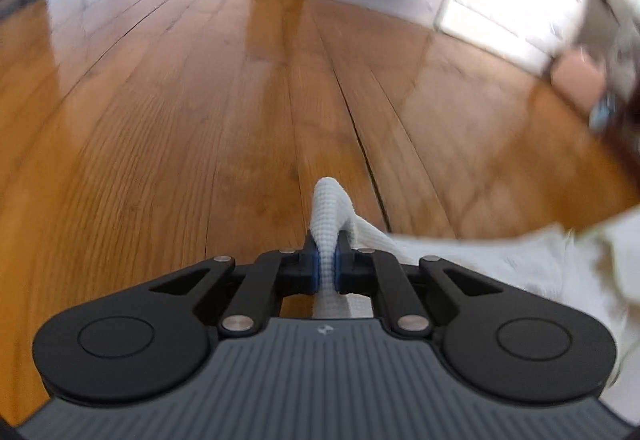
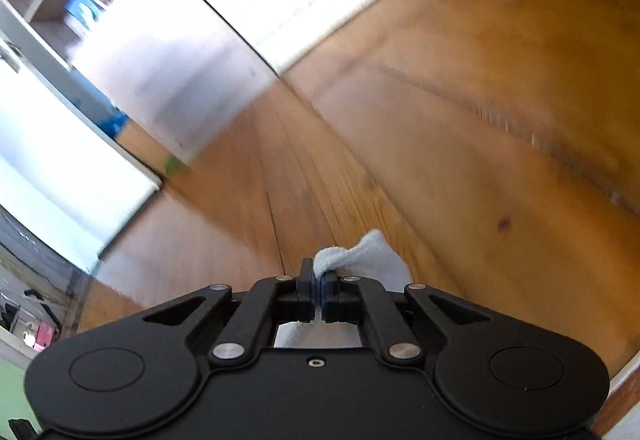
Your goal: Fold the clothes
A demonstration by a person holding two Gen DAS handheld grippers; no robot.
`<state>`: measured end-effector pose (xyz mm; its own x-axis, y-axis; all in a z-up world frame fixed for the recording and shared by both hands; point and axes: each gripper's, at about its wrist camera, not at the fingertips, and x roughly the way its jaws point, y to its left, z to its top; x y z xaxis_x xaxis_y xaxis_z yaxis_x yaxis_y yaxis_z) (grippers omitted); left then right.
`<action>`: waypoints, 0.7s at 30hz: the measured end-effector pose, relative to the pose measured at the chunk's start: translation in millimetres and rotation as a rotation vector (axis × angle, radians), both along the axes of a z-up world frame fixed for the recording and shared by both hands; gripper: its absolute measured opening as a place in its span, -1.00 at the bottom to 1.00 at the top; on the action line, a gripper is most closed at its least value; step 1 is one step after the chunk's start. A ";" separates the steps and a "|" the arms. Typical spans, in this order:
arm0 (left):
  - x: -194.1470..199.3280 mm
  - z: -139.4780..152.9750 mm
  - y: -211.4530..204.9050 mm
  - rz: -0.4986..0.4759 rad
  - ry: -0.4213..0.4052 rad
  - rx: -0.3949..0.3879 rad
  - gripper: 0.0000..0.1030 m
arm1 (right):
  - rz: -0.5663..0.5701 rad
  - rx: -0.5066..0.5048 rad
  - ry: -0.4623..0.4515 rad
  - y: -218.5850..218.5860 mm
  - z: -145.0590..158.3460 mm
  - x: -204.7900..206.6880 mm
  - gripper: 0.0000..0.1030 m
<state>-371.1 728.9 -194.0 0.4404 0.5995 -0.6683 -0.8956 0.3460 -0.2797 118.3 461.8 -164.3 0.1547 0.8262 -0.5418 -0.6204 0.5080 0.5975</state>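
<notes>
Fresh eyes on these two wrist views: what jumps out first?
The white cloth pinched in the left gripper, low centre of the left view, trailing off right. In the right view the right gripper is likewise shut on a white fold. Behind both, a glossy wooden floor fills most of each frame, blurred.

Left tool (image 1: 327, 260) angled down, jaws pinched on white cloth (image 1: 326, 224); right tool (image 2: 319, 282) angled down, rolled, jaws clamped on cloth fold (image 2: 360, 252).
</notes>
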 end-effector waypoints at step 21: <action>37.3 37.0 -76.5 -0.083 -0.116 -0.082 0.21 | 0.452 -0.230 -0.468 41.1 31.3 -176.9 0.00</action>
<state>-333.8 652.5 -157.0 0.5632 0.5032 -0.6554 -0.8249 0.3894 -0.4098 -58.6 502.9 -133.0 0.0819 0.7368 -0.6711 -0.9676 0.2202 0.1237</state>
